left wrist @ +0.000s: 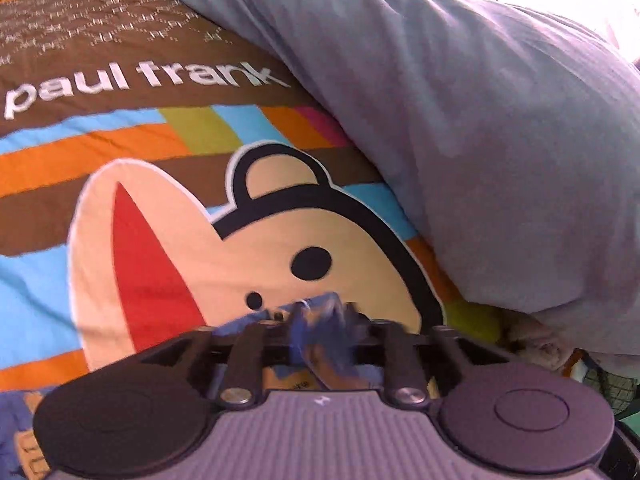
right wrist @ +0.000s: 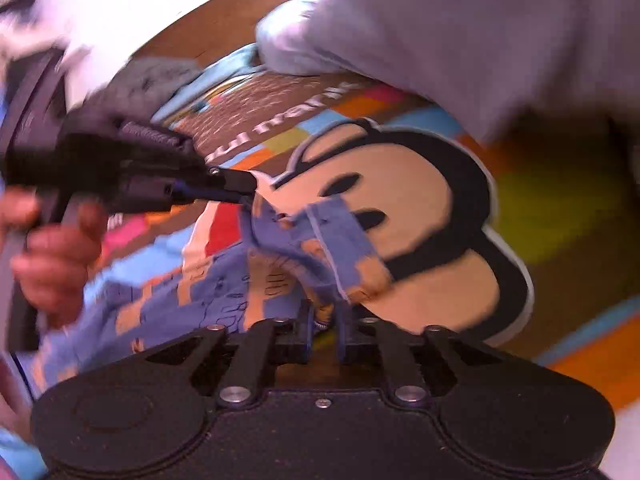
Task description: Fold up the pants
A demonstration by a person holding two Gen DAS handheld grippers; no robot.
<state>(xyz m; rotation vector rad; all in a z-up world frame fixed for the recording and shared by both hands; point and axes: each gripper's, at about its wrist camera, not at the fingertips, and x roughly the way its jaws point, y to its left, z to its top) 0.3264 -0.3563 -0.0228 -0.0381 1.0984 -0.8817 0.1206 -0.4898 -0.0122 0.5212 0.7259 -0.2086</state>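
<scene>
- Right gripper: fingers drawn close, pinching a bunched edge of the pants. Cloth is blue with tan patches and line drawings, small in cut.
- Left gripper: fingers closed on another gather of the same blue fabric. From the right wrist view it comes in from the left, a bare hand on its handle.
- Pants hang lifted between the two grips, slack in the middle, above the monkey print. Motion blur in both views.
- Judgement: a carry-over fold looks under way. Best to keep both pinches level, hold the held edge taut, and lay it down square on the far edge before letting go. Slack may bunch.
- Surface: a bedspread, striped brown, orange and blue, lettered "paul frank".
- Farther: pale grey-blue pillow resting on the spread; bright glare beyond it.
</scene>
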